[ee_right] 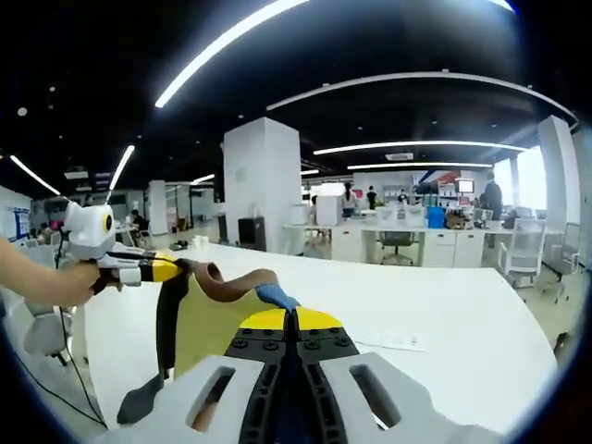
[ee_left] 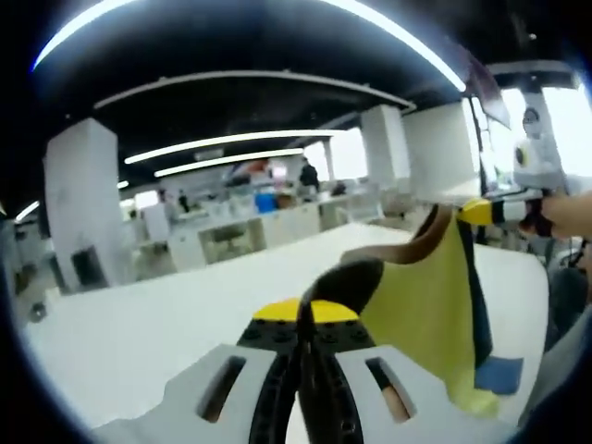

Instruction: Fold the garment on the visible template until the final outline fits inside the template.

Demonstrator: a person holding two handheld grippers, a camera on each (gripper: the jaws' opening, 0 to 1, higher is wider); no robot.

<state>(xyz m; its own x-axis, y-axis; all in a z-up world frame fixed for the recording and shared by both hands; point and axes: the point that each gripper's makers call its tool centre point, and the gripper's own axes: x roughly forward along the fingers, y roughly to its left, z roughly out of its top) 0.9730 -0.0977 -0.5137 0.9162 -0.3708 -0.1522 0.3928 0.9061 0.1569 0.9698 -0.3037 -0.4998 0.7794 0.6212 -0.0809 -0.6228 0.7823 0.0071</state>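
- Left gripper (ee_left: 310, 319) has its yellow-tipped black jaws pressed together on a dark edge of the garment (ee_left: 427, 305), which rises out of the jaw tips in the left gripper view.
- From that pinch the garment's brown upper hem arcs up and rightward to the right gripper (ee_left: 481, 212), seen at the right of the same view, clamped on the far corner with a hand (ee_left: 566, 215) behind it.
- Between the two pinch points the cloth is held up above the white table (ee_left: 139, 333); its long axis runs gripper to gripper, and a yellow panel hangs below the hem, with a dark strip along its right side and a blue patch near the bottom.
- Whether the lower yellow edge touches the table I cannot tell.
- Right gripper (ee_right: 291, 326), in its own view, is likewise shut on the garment (ee_right: 199, 314), a blue bit of cloth showing just at the jaw tips.
- Here the brown hem curves leftward to the left gripper (ee_right: 176, 269), held by a hand (ee_right: 79, 280); a dark strap drops from it toward the table (ee_right: 462, 314).
- Paper sheet (ee_right: 393, 341) lies flat on the table, right of the right jaws.
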